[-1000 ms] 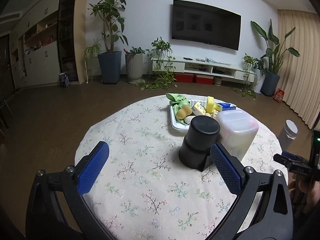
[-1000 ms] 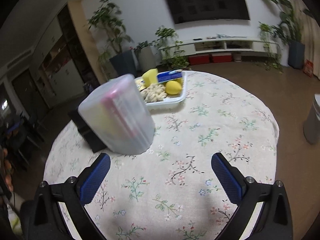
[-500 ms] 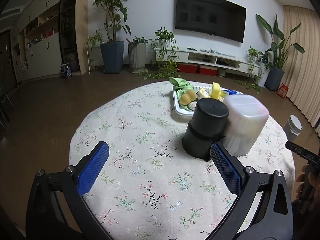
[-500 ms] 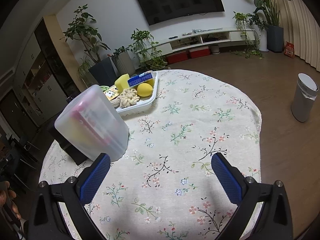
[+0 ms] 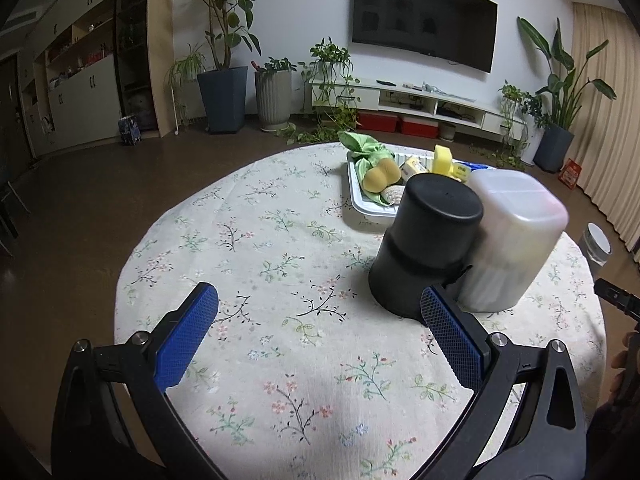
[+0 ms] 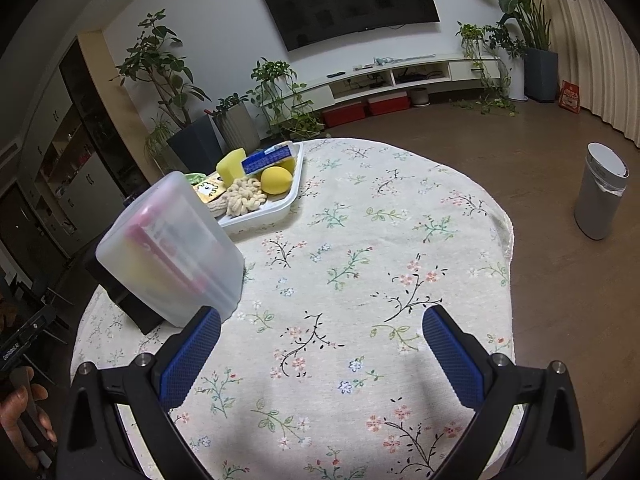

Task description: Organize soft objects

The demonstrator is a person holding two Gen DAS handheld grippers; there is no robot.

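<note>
Left wrist view first: the left gripper [image 5: 316,312] is spread wide with nothing between its blue pads, hovering over the flowered tablecloth [image 5: 256,248]. Compared with a second ago the camera sits higher and a bit further back, so more of the round table shows and the cloth fills the lower part of the frame. The black tub [image 5: 426,248] stands upside down right ahead, leaning against the frosted plastic box [image 5: 516,240] on its right; they touch. Those two haven't budged, only the viewpoint did. Behind them is the white tray [image 5: 360,196] with the soft stuff: a green cloth [image 5: 366,148], a round yellow sponge [image 5: 382,170], a yellow block sponge [image 5: 442,158]. At the far right edge you can see a bit of the other gripper and a hand [image 5: 624,364].

Right wrist view: the right gripper [image 6: 320,344] is also wide open and empty, over the cloth. The camera has pulled back and up since the earlier frames, and the whole right side of the table is visible now, plus a grey bin [image 6: 600,196] on the floor. The frosted box [image 6: 172,248] is just past the left pad, not gripped. The tray [image 6: 276,208] beyond it holds a knotted cream rope thing [image 6: 242,198], a yellow ball [image 6: 276,180], a blue pack [image 6: 268,156] and the yellow sponge [image 6: 231,164]. Tray contents look unchanged.
</note>
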